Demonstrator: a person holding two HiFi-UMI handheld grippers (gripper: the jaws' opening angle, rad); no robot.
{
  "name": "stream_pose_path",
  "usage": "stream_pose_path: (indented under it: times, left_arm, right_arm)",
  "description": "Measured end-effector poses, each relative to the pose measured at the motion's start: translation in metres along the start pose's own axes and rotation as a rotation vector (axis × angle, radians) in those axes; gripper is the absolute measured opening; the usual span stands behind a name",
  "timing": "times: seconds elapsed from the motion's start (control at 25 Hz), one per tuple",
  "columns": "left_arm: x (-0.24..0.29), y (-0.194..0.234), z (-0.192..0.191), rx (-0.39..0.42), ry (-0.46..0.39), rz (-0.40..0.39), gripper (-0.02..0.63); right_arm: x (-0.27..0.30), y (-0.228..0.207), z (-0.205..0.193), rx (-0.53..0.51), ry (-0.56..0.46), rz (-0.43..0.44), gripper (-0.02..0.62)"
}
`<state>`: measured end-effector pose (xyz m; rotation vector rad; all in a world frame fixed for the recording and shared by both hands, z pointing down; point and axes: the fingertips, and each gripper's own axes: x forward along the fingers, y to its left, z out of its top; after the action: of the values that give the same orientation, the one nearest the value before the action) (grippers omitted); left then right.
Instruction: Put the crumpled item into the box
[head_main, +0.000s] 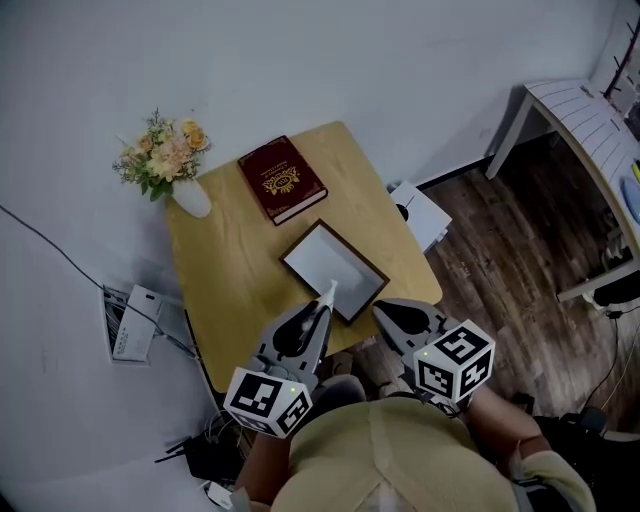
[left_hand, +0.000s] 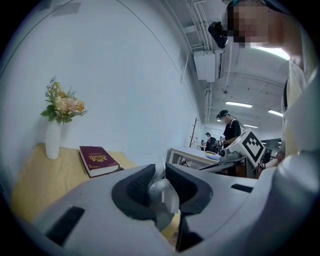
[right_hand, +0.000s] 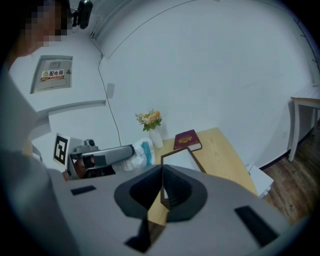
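The crumpled item (left_hand: 162, 196) is a pale, shiny wad, and my left gripper (left_hand: 160, 171) is shut on it. In the head view that gripper (head_main: 322, 306) hovers at the near edge of the wooden table (head_main: 225, 265), with the wad's tip (head_main: 328, 294) poking out over the near corner of the box (head_main: 335, 265). The box is a shallow dark-rimmed tray with a white, bare inside. My right gripper (head_main: 386, 310) is just right of the box's near corner, shut with nothing in it. In the right gripper view its jaws (right_hand: 161, 170) meet, with the box (right_hand: 181, 160) beyond them and the wad (right_hand: 139, 155) to the left.
A red book (head_main: 281, 179) lies behind the box. A white vase of flowers (head_main: 188, 197) stands at the table's far left corner. A white box (head_main: 420, 212) sits on the floor at the right. A white table (head_main: 590, 120) stands further right, and a white device (head_main: 132, 322) at the left.
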<state>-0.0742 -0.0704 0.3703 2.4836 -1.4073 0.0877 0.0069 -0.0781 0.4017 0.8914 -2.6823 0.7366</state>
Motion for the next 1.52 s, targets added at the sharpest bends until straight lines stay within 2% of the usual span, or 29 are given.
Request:
stream_pose_path:
  times: [0.76, 1.0, 1.24, 1.36, 1.52]
  left_arm:
    - [0.045, 0.056, 0.023, 0.144, 0.095, -0.223, 0.071]
    - [0.052, 0.065, 0.017, 0.265, 0.155, -0.26, 0.071]
    - [0.06, 0.066, 0.013, 0.407, 0.194, -0.281, 0.071]
    - [0.064, 0.062, 0.004, 0.492, 0.25, -0.3, 0.071]
    - [0.069, 0.064, -0.011, 0.532, 0.33, -0.31, 0.071]
  right_arm:
    - [0.041, -0.009, 0.017, 0.077, -0.028, -0.179, 0.029]
    - [0.046, -0.012, 0.021, 0.093, -0.046, -0.217, 0.029]
    - [0.055, -0.018, 0.022, 0.099, -0.027, -0.189, 0.029]
    - [0.06, -0.026, 0.031, 0.091, -0.028, -0.168, 0.029]
    - [0.068, -0.029, 0.04, 0.071, -0.013, -0.117, 0.029]
